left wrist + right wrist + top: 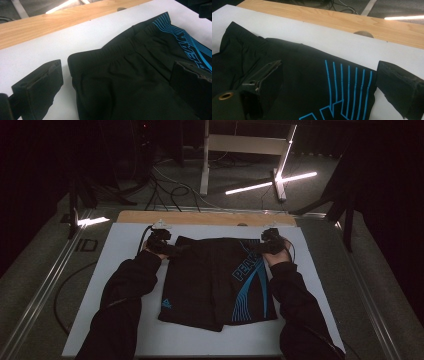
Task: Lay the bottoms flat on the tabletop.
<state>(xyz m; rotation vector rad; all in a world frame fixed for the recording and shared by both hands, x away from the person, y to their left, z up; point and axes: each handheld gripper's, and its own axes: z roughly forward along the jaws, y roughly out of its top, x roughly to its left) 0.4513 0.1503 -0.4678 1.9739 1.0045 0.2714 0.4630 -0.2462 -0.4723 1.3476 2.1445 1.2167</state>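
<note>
On the white board [120, 330] I'm hovering both spread grippers, left [161, 241] and right [270, 242], over soft, limp shorts [210, 285], eyeing waistband corners at eleven and one o'clock

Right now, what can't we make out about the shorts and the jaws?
- High view: left gripper and right gripper sit dark against the black shorts; their jaws can't be made out.
- High view: blue lettering too small to read whole.
- Right gripper view: blue stripes cut off by the bottom edge.
</note>
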